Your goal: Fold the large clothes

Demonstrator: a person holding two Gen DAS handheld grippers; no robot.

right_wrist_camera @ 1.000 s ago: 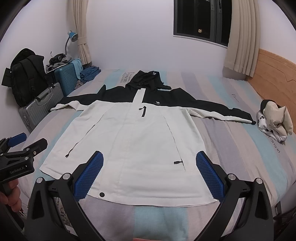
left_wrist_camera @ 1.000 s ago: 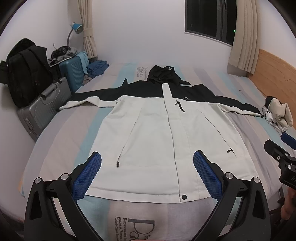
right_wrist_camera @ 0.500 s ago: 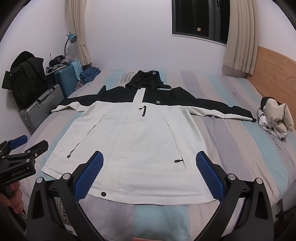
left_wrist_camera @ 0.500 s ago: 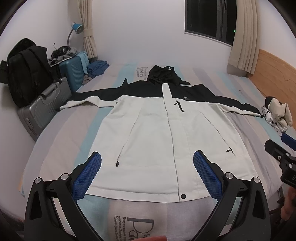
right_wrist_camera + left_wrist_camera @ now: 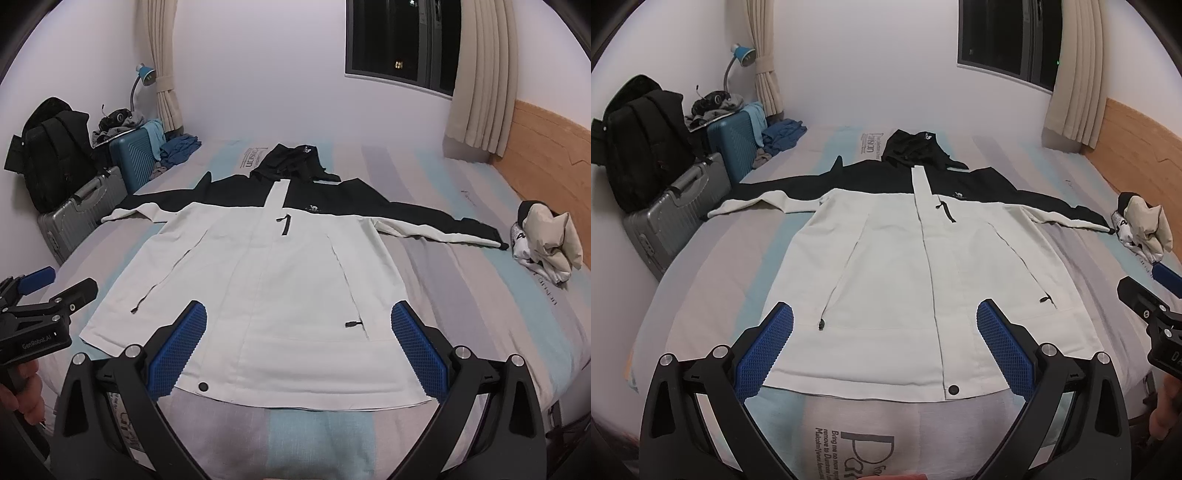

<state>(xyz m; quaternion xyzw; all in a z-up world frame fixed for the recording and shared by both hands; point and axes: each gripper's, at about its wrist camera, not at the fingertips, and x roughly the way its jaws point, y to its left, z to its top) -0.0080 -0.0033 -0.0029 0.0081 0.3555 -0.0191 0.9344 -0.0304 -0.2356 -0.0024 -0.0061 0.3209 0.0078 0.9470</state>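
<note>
Plainly, the jacket (image 5: 905,280) lay flat and face up across the bed (image 5: 720,266), white in the body, black over the shoulders and hood, both sleeves spread wide and the hem nearest the cameras. No fold showed in it, so the task looked to be at its very start: the approach before the first grasp. The left gripper (image 5: 884,349) hung above the hem with its blue-padded jaws wide apart and nothing between them; the right gripper (image 5: 299,347) hung likewise over the hem's other end, spread just as wide and empty. My guess was that the next move called for each one to come down on a sleeve or a side edge, pinching only the jacket and not the sheet beneath. A small white emblem sat on the black chest, too fine to read. In the right wrist view, the left tool's body carried the word "GenRobot.AI". Printing on the bedsheet (image 5: 864,454) near the hem began "Bring me"; the rest was unclear.
</note>
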